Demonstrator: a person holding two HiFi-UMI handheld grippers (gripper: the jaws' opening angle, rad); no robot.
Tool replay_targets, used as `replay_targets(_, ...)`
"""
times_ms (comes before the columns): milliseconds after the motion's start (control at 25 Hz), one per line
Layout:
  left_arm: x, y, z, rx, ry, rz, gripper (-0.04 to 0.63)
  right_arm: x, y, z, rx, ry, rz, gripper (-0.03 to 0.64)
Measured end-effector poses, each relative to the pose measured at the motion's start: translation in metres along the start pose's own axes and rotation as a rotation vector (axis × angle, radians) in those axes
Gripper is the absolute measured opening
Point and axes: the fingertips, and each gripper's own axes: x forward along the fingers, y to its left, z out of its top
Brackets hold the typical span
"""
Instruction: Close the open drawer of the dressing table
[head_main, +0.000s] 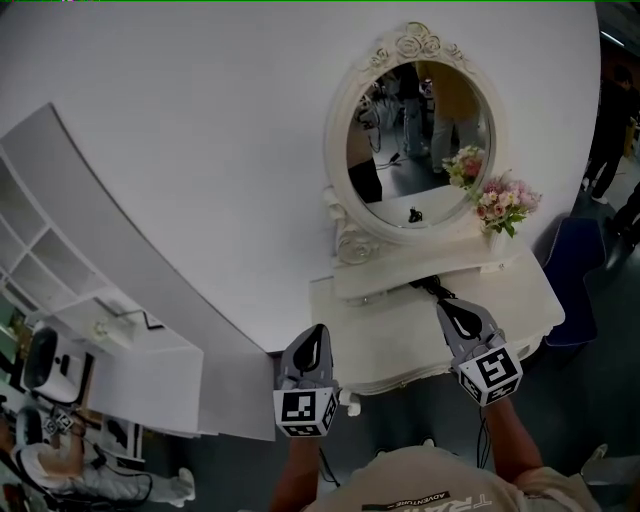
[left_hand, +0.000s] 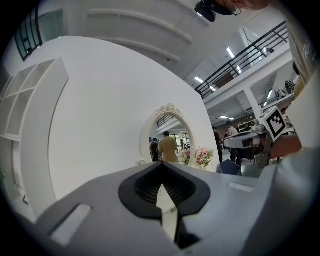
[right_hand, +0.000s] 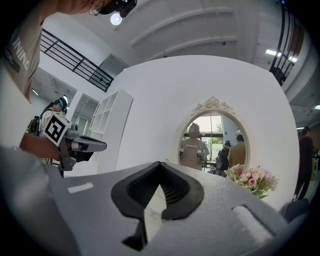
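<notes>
Fingers (left_hand: 142, 187) on both sides are closed, tips meeting and nothing held. The left gripper (head_main: 318, 335) hangs over the front left corner of the dressing table (head_main: 345, 300). The right gripper (head_main: 446, 305) reaches further in, over the middle of the surface (head_main: 400, 340).

The drawer (head_main: 385, 288) seems to belong to the low tier at the back edge of the surface, under the mirror (head_main: 420, 140). The flowers (head_main: 503, 205) stand at the tier's right end. How far the drawer is pulled out cannot be made out from above.

Its front runs left to right, parallel to the front edge of the surface. It lies ahead of the fingers, away from the person. The right gripper is plainly the nearer: its tips sit just beside the tier's front, while the left is well apart from it. Closing it would probably take a straight push toward the wall with the closed tips. They should press near the middle of the front so the drawer does not skew.
</notes>
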Motion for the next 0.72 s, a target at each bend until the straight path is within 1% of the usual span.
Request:
replay_targets(320,-0.002,-0.011,-0.007,-0.007,0.015,-0.031,0.017,-0.008,-0.007,-0.002,0.013,-0.004,-0.014,0.003)
replay_targets(520,-0.002,-0.019,-0.006,-0.018,0.005,-0.051,0.017,-0.013,-0.004,-0.011,0.016,0.027,-0.012,0.002)
replay_targets(720,-0.004,-0.022,-0.007,-0.015,0.007,-0.064,0.017,-0.015,-0.002,-0.014,0.019,0.032,-0.017,0.003)
